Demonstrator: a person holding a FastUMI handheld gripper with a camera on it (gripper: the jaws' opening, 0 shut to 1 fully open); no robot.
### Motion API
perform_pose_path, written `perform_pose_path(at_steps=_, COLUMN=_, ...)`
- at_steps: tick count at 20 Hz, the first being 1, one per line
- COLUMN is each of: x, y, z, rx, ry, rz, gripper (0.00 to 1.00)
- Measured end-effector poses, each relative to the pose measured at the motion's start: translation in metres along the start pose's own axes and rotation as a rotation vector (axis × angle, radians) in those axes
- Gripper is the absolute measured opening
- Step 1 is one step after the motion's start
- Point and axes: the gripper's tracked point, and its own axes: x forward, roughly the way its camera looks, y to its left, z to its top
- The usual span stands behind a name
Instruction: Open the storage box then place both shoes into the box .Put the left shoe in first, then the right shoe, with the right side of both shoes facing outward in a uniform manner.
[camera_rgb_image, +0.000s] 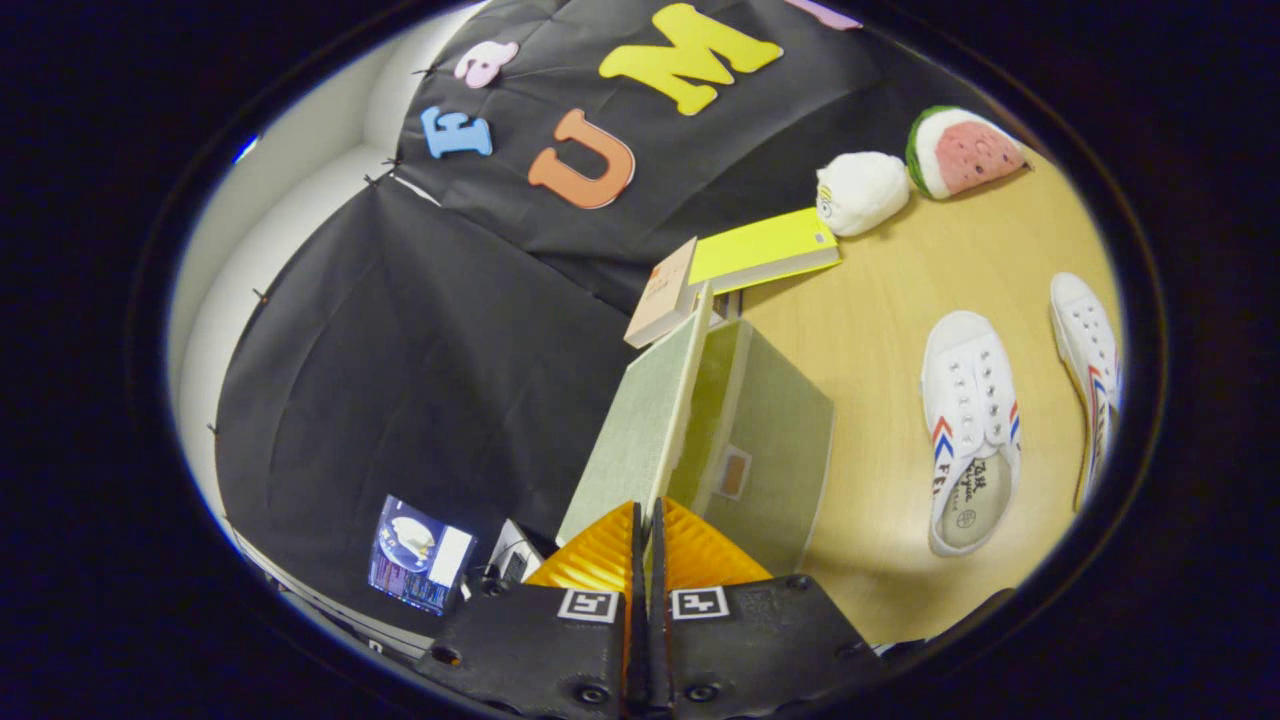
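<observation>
Gripper (648, 525) with orange ribbed fingers (598, 555) clamped on the thin edge of the storage box lid (645, 420), both pads pressing the panel from either side, hardly any gap between them. Lid is lifted, standing on edge, running from the fingertips away toward 12 o'clock. Storage box (775, 440), green fabric, sits just past the fingers at 1 o'clock, open, inner wall showing beside the lid, small tan label on its near face. Whole view is tilted, wooden table (880, 330) slopes off at 2 o'clock. Two white canvas shoes with red-blue chevrons lie on the table well apart from the box: nearer shoe (970, 430) at 3 o'clock, opening toward the camera; second shoe (1088, 370) just beyond it, further out at 3 o'clock, partly cut off. Yellow book (765, 250) beyond the box at 1 o'clock, a tan box (662, 295) touching its near end. White plush toy (860, 192) and watermelon plush (965, 150) behind the book, side by side. Small lit screen (420, 555) at 9 o'clock from the fingers.
</observation>
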Motion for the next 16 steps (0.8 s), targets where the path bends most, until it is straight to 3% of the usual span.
perform_pose_path(at_steps=5, x=-0.002, y=0.07, z=0.033, rx=-0.12, ry=-0.048, rz=0.008, gripper=0.05)
perform_pose_path(at_steps=12, x=0.048, y=0.16, z=0.057, rx=-0.282, ry=-0.102, rz=-0.018, gripper=0.06)
perform_pose_path(at_steps=16, x=0.088, y=0.19, z=0.06, rx=-0.431, ry=-0.115, rz=-0.076, gripper=0.15)
